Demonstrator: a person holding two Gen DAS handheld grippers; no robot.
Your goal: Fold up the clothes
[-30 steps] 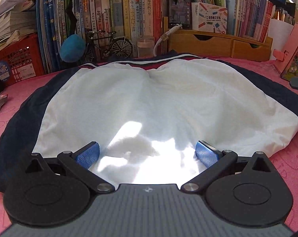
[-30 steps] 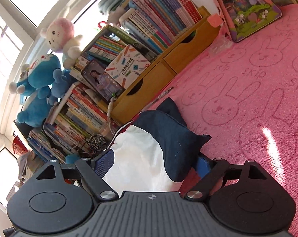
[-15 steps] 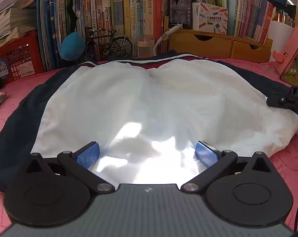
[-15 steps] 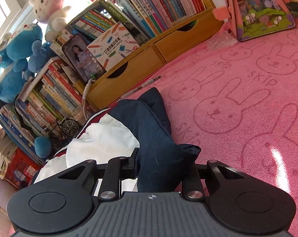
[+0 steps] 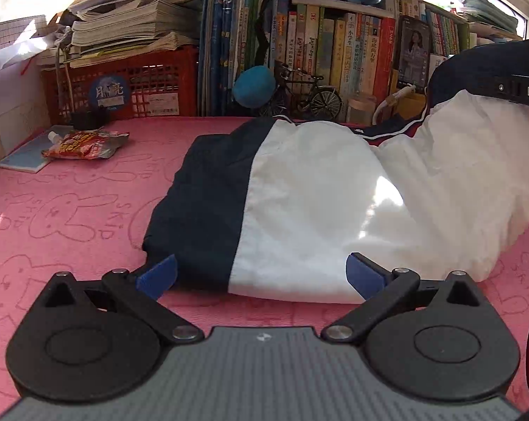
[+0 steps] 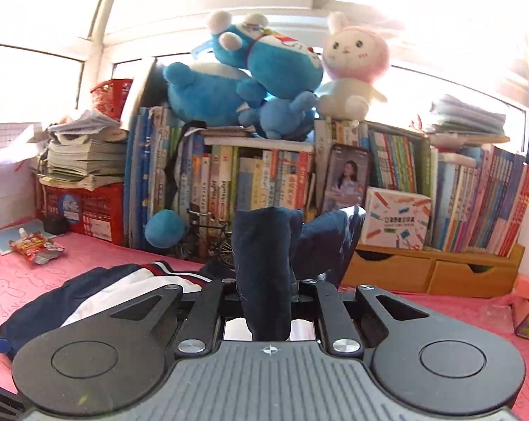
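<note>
Left wrist view: navy-and-white fabric jacket lies on the pink rabbit-print cloth surface, filling the centre and right of the frame.
Jacket layout: navy panel at centre left, white panel to its right; the right end rises off the surface toward the upper right corner.
Left gripper: released, jaws spread wide; blue pads sit at either side of the jacket's near hem, nothing pressed between them.
Right gripper in left view: black body visible at the upper right edge, against the raised navy fabric.
Right wrist view: right gripper is clenched on a bunched navy fold of the jacket; the jaws have just been closing, with the fabric between them.
Held fold: stands upright between the jaws at frame centre, a second navy lobe just to its right.
Rest of jacket in right view: lies at lower left on the pink surface, red-and-white striped trim showing.
Background: row of upright books across mid-frame; blue plush toys and pink-and-white plush rabbit on top; red plastic crate at upper left; wooden drawer unit at right; red snack packet at left.
</note>
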